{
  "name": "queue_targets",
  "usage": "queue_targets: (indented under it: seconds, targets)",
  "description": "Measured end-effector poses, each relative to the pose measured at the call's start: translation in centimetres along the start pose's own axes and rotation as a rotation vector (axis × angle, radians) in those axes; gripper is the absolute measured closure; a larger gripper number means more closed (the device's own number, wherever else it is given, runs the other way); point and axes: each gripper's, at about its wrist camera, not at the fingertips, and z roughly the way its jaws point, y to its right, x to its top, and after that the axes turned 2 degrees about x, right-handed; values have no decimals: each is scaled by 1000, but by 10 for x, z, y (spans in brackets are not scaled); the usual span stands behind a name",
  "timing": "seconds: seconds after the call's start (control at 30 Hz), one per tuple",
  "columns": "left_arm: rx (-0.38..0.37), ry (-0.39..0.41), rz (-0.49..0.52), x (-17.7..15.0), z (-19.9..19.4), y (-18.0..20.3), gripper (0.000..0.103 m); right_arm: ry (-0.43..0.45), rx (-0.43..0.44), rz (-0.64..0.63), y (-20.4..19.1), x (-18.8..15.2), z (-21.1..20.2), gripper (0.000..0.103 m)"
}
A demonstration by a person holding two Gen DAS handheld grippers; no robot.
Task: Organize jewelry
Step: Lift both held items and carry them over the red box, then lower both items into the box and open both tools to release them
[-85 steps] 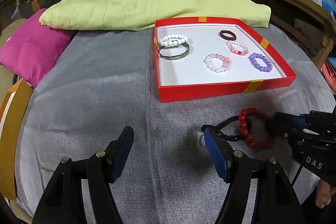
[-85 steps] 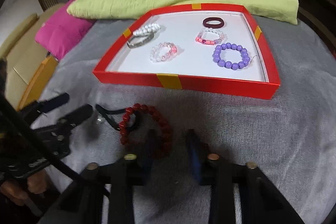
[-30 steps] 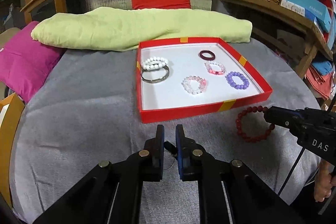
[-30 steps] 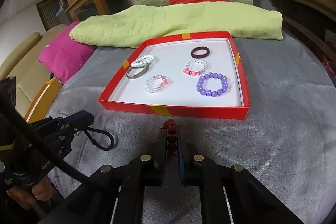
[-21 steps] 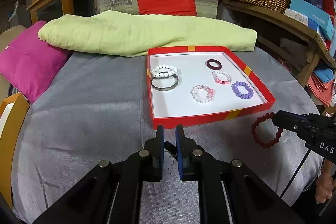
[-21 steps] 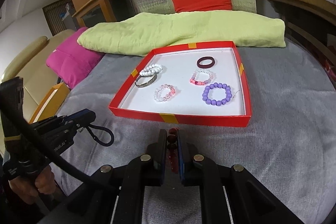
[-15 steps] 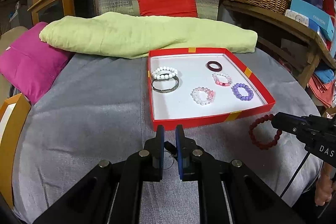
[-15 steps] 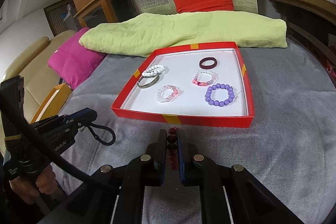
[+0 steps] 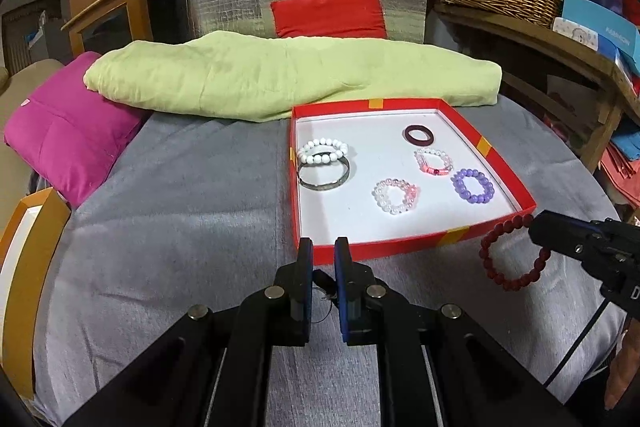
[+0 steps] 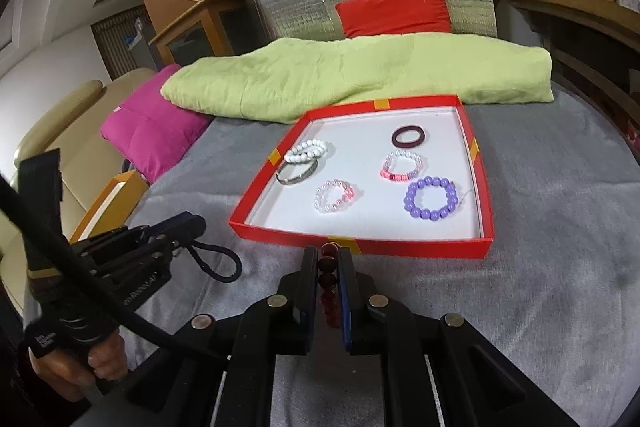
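A grey cloth (image 9: 168,227) is covering the table, and a long pale-green cushion (image 9: 288,75) is lying across its far side, with a magenta pillow (image 9: 68,131) resting at the far left edge. A shallow red tray (image 9: 400,247) with a white floor is sitting right of centre on the cloth, just in front of the green cushion.

Inside the tray, a metal bangle (image 9: 324,175) is lying near the left wall with a white bead bracelet (image 9: 322,151) overlapping its far edge. A dark ring-shaped bangle (image 9: 418,135) is sitting toward the far right, a pink-and-clear bracelet (image 9: 433,161) is lying just in front of it, a purple bead bracelet (image 9: 473,185) is resting near the right wall, and a clear bead bracelet (image 9: 396,195) is lying nearer the middle.

The right gripper (image 10: 329,283) is hovering outside the tray's near wall, its fingers (image 10: 345,279) pinching a dark red bead bracelet (image 9: 514,253) that is hanging in a loop beside the tray's near right corner. The left gripper (image 9: 320,279) is hanging near the tray's near wall, its fingers (image 9: 305,279) pressed on a black cord bracelet (image 10: 218,263), whose loop is drooping over the cloth.
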Motion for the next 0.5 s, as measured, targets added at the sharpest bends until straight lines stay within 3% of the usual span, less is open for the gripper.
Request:
queue_targets:
  seconds: [0.3, 0.5]
  targets:
    - [8, 59, -7, 29, 0, 2, 92, 85, 24, 20, 3, 36, -1, 93]
    - [-12, 55, -27, 56, 21, 4, 92, 76, 29, 51, 18, 72, 34, 93]
